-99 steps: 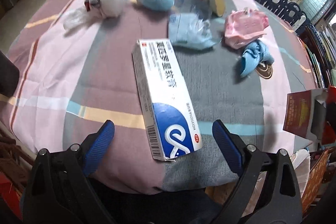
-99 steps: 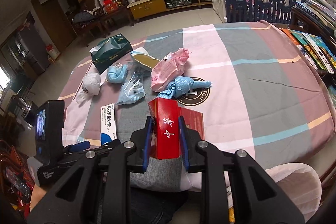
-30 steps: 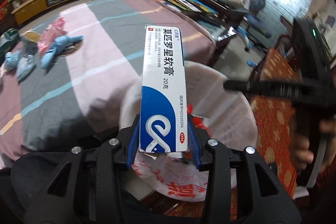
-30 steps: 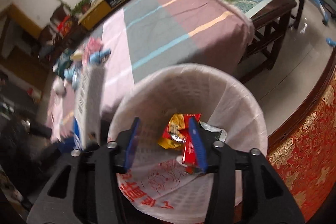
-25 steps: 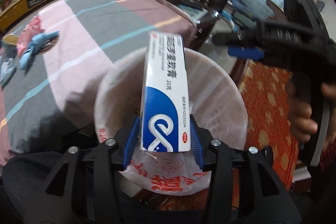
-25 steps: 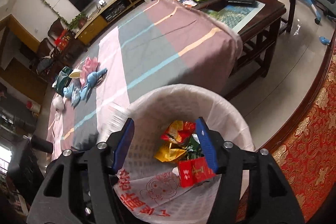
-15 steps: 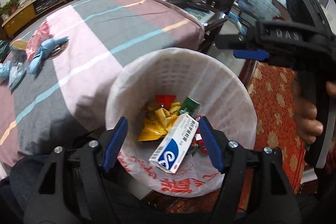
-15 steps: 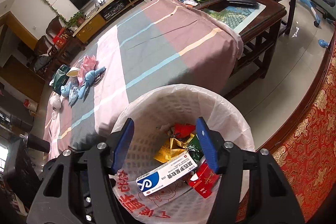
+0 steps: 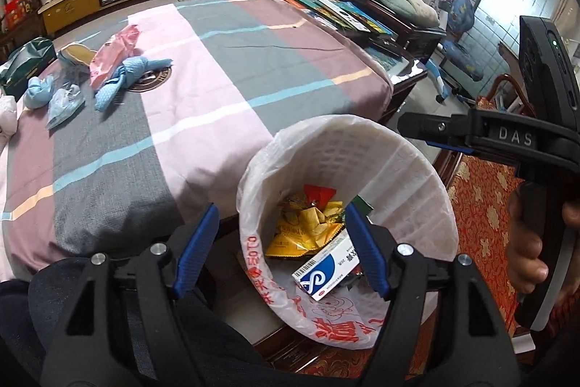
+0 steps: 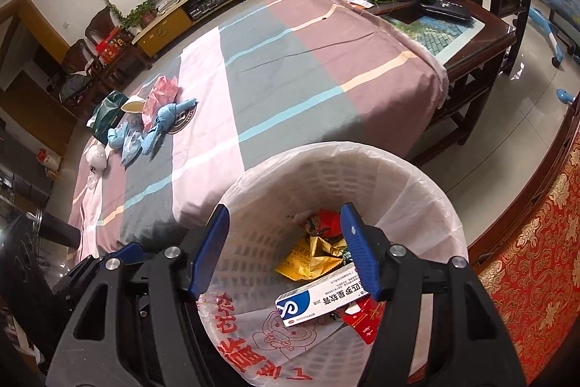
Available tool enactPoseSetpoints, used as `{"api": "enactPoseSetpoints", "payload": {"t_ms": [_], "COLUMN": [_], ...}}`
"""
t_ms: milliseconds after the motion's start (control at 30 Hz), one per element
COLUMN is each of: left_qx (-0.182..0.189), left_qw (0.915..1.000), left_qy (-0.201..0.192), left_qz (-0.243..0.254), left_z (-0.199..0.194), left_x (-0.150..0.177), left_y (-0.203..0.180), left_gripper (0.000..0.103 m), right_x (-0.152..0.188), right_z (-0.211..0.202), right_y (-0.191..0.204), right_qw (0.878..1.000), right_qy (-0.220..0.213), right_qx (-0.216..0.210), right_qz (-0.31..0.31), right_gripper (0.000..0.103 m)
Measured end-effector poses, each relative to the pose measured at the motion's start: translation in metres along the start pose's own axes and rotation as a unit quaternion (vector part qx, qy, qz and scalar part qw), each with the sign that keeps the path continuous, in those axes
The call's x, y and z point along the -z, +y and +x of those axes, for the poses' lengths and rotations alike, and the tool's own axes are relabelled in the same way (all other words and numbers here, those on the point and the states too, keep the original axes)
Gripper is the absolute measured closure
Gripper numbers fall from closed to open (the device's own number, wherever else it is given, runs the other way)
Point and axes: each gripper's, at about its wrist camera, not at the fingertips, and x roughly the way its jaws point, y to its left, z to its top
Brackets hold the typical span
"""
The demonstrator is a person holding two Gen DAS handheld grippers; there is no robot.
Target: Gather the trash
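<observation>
Both grippers hung over the bin [image 9: 406, 147], jaws apart and empty: the left gripper [image 9: 281, 247] wide, the right gripper [image 10: 284, 245] having just been opening. The box [image 10: 319, 301] lay inside the bin on the wrappers [image 9: 304, 227]; more trash [image 9: 108, 78] waited on the table [image 9: 224, 78].

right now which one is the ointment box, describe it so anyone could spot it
Look into the white lined waste basket beside the striped table. On top of the wrappers lies the ointment box, a long flat white carton. Its blue end with a white swirl logo sets it apart from the crumpled yellow wrapper and the red packet next to it.
</observation>
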Motion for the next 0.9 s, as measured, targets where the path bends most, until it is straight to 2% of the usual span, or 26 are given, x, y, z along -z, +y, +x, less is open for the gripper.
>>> {"api": "enactPoseSetpoints", "payload": {"t_ms": [133,267,333,400,533,667,767,833,900], "left_qx": [-0.027,-0.084,-0.113,-0.141,-0.166,-0.18,-0.185,-0.187,-0.19], "left_qw": [0.9993,0.995,0.9907,0.9838,0.9693,0.9576,0.952,0.9496,0.9479], "left_qy": [-0.016,-0.04,-0.057,-0.073,-0.099,-0.111,-0.115,-0.117,-0.118], "left_qz": [-0.021,-0.037,-0.05,-0.082,-0.152,-0.195,-0.215,-0.222,-0.227], "left_z": [-0.007,-0.021,-0.031,-0.043,-0.068,-0.082,-0.088,-0.089,-0.089], "left_x": [-0.004,-0.008,-0.01,-0.012,-0.013,-0.007,-0.002,-0.001,0.0], "left_y": [0.012,0.033,0.05,0.076,0.125,0.155,0.167,0.171,0.175], "left_gripper": [0.029,0.026,0.023,0.023,0.021,0.02,0.019,0.019,0.019], "right_x": [0.0,-0.001,-0.003,-0.005,-0.008,-0.009,-0.007,-0.006,-0.005], "right_z": [0.005,0.013,0.012,0.01,0.009,0.012,0.009,0.004,-0.001], "right_y": [0.015,0.033,0.047,0.063,0.097,0.129,0.15,0.158,0.163], "right_qw": [1.0,0.999,0.998,0.997,0.992,0.987,0.982,0.98,0.978], "right_qy": [-0.001,0.009,0.006,-0.003,-0.016,-0.026,-0.061,-0.091,-0.12], "right_qx": [0.002,0.005,0.006,0.014,0.022,0.024,0.035,0.029,0.017], "right_qz": [-0.021,-0.04,-0.057,-0.081,-0.123,-0.155,-0.172,-0.172,-0.168], "right_gripper": [0.037,0.037,0.037,0.037,0.035,0.033,0.023,0.013,0.009]}}
